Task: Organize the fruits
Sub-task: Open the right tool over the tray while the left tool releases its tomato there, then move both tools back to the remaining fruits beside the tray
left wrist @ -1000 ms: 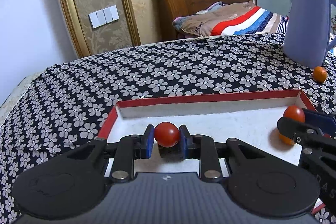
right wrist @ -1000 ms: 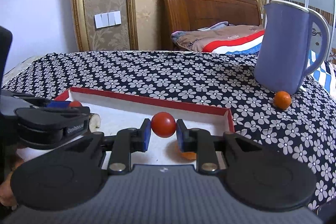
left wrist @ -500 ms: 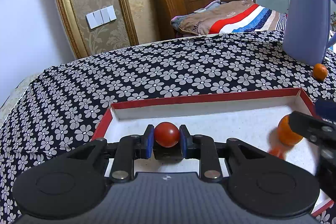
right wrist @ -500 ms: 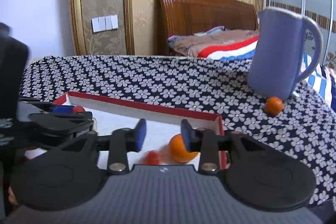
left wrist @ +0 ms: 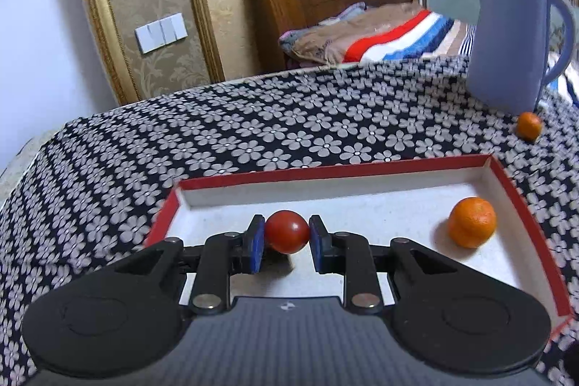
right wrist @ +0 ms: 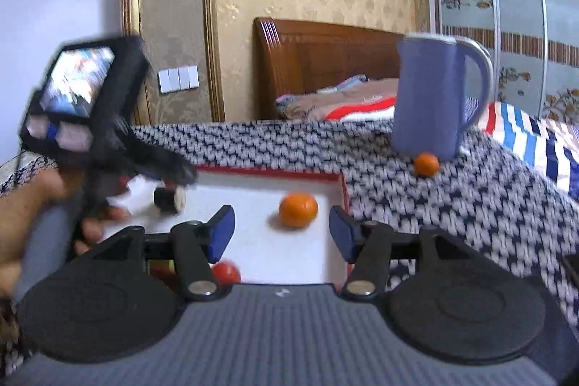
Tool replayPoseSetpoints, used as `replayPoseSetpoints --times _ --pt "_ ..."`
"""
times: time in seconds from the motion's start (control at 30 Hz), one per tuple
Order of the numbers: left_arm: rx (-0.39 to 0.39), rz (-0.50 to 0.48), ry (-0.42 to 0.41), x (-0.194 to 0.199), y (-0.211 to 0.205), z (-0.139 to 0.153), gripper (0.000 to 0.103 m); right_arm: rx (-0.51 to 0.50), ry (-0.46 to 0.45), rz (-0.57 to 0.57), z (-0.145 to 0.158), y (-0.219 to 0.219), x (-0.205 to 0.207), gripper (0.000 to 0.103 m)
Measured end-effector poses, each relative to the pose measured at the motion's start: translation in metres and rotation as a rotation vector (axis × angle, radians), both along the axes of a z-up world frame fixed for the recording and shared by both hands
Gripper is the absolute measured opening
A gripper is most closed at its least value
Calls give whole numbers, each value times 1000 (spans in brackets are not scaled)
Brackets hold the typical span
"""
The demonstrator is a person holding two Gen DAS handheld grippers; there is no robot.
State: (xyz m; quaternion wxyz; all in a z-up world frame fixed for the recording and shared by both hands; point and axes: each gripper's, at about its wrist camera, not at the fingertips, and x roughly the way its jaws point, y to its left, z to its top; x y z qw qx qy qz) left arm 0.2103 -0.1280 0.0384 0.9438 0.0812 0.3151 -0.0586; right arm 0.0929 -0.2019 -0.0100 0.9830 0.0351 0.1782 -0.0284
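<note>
My left tool (left wrist: 286, 243) pinches a red cherry tomato (left wrist: 287, 231) between its blue pads, jaws drawn in tight on it, just above the white floor of the red-rimmed tray (left wrist: 514, 190). I judge it is held low there so it can be set down without rolling. My right tool (right wrist: 281, 232) has just been opening; its jaws now stand about half apart with nothing between the pads. Below its left finger a second red tomato (right wrist: 226, 272) lies on the tray floor (right wrist: 267, 255), which I take to be a fruit already delivered. A mandarin (right wrist: 298, 208) sits beyond the pads by the tray's right wall, also inside. One more small mandarin (right wrist: 426, 164) rests outside on the flowered cloth of the surface (right wrist: 452, 205), touching or just beside the base of the blue jug (right wrist: 430, 96); I judge that fruit is left to collect.

The left tool tilts moderately downward over the tray's near left part. In the right view the person's left hand (right wrist: 39, 212) wraps the handle, with a small screen on top. The right tool points only slightly down, toward the tray's right end and roughly in line with the jug, though motion blur smears that picture.
</note>
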Motion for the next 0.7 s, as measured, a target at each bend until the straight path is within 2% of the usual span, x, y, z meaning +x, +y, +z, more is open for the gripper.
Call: replayPoseSetpoints --times 0.03,0.1,0.13,0.17,0.23,0.3,0.4,0.5,0.6,0.7 --pt "-12 0 -14 -8 6 3 30 19 9 3 -4 -1 -4 59" --pt "-22 25 -50 -27 23 8 56 33 14 24 -9 -2 -13 59" --pt "-27 36 -75 -36 30 9 84 28 16 37 -11 0 -16 62" --pt "-27 38 -109 -47 37 11 95 19 18 52 -12 3 -18 64" --pt "5 55 -181 -70 51 11 95 -20 15 77 -14 12 -23 68" --pt "53 90 -210 -90 63 9 95 -72 19 93 -18 21 -28 72" --pt "-12 164 -244 -119 92 3 95 -152 24 86 -25 36 -32 76" --pt "-77 228 -231 -138 116 -12 95 -172 56 109 -32 43 -31 76" --pt "-70 290 -220 -143 127 -30 95 -163 68 144 -35 50 -29 82" --pt "-53 297 -222 -142 126 -39 95 -192 90 171 -38 62 -22 87"
